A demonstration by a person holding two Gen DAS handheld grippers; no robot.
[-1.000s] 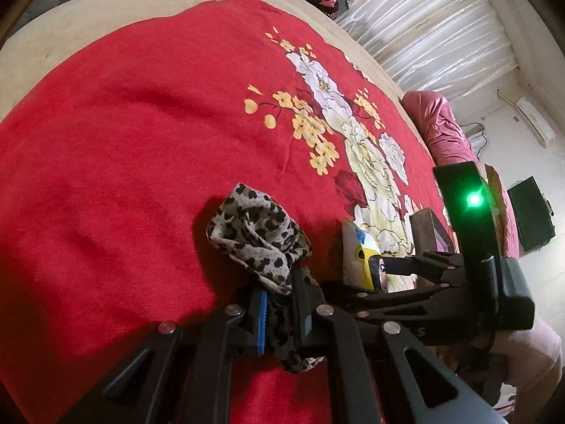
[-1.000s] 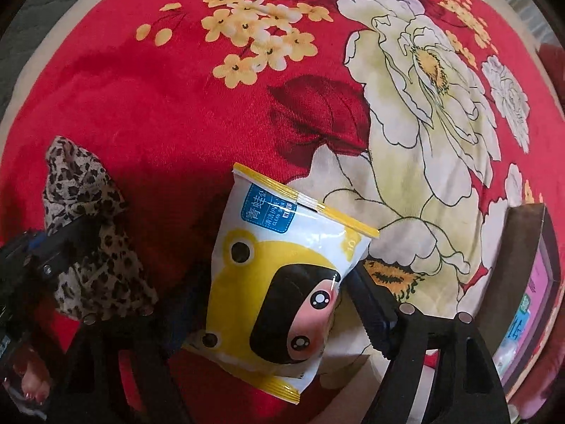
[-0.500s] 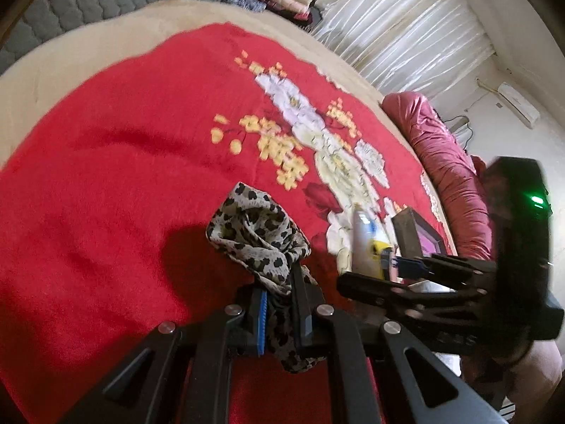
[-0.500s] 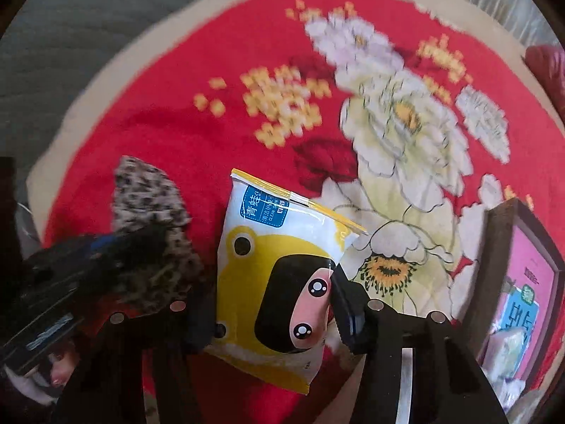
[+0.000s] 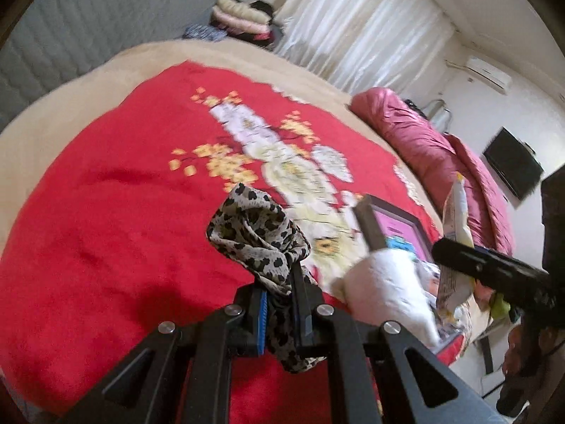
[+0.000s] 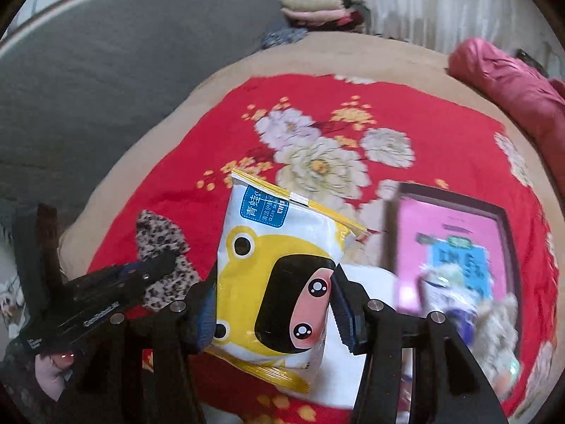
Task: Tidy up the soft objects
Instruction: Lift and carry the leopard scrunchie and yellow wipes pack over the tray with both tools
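My left gripper is shut on a leopard-print cloth, which bunches up above the fingers and hangs below them, clear of the red floral blanket. My right gripper is shut on a white and yellow wipes pack with a cartoon frog, its pads pressing both sides. The pack is held upright above the blanket. From the right wrist, the cloth and the left gripper show at lower left. From the left wrist, the pack shows edge-on at the right.
A brown box with a pink inside lies on the blanket to the right, holding a blue pack and fluffy items. A white soft thing lies beside it. A pink quilt roll and folded clothes lie at the bed's far side.
Both grippers have risen away from the blanket with their loads. The right jaws went from wide around the pack to pressing on it, and the box has come into fuller view.
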